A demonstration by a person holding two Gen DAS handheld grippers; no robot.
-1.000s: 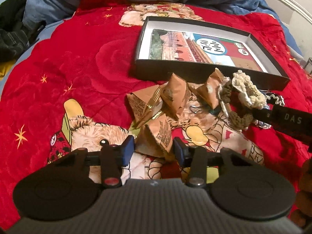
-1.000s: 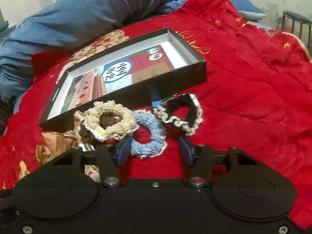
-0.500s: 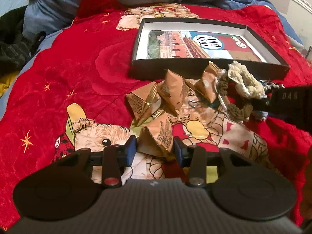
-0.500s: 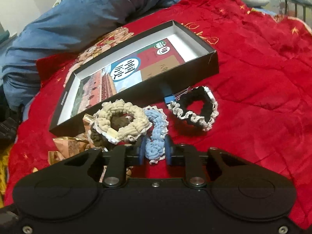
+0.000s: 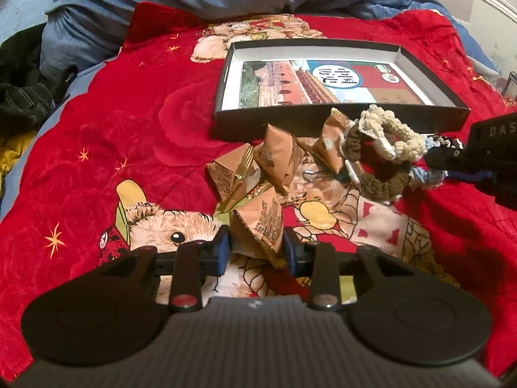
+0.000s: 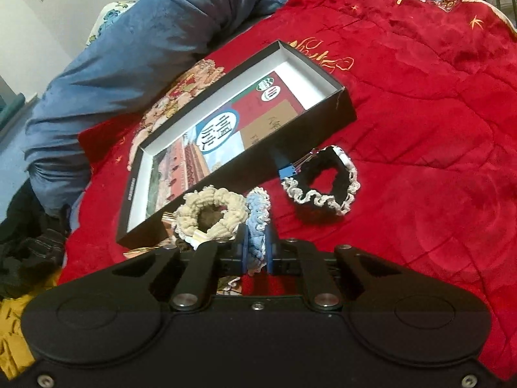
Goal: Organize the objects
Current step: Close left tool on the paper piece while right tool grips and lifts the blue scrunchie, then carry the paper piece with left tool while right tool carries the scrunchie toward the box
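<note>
Right gripper [image 6: 257, 249] pinches blue scrunchie [image 6: 257, 223] to lift it toward box [image 6: 226, 168]; left gripper [image 5: 257, 252], jaws closing, straddles brown packet [image 5: 261, 223].

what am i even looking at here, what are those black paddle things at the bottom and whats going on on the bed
These are two hand-held grippers; a person carries one in each hand. Each has a camera looking forward along its two fingers, so the black shape at the bottom of each picture is the tool itself.

Left-hand view: the left gripper is closing its jaws around a brown snack packet, one of several on the red blanket.

Right-hand view: the right gripper has shut on a blue scrunchie. Beside it lie a beige scrunchie and a black scrunchie.

Behind them sits an open black box with a printed card inside, probably where things are meant to go.
</note>
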